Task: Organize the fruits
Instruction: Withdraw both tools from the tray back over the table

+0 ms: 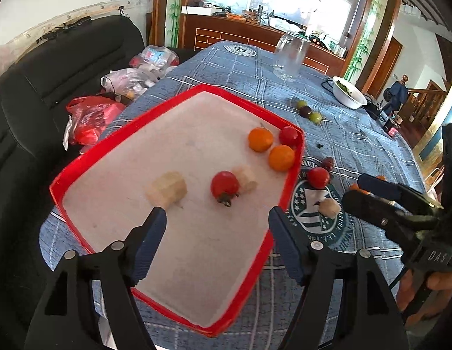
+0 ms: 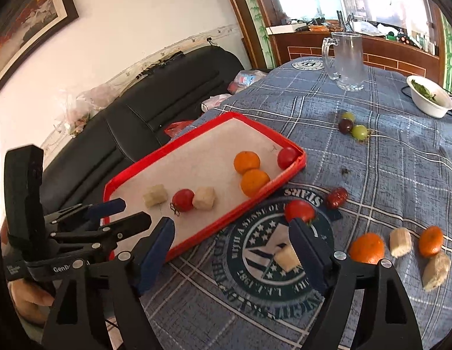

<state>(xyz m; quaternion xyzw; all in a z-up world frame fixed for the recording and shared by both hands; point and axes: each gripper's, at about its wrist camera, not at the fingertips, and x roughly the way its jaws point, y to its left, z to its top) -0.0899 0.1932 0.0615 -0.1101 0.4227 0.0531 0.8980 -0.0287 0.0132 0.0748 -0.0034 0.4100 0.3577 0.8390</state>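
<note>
Two black plastic grippers: left gripper (image 1: 217, 214) and right gripper (image 2: 231, 224), with dark blue ribbed pads (image 1: 147, 248), silver screws (image 1: 117, 245), white lettering on the handles.

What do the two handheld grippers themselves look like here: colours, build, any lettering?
Both are black plastic frames with silver pivot pins and dark blue ribbed pads. The left gripper body carries white lettering starting "Gen"; the right gripper body shows "DAS". No sleeves are visible.
</note>
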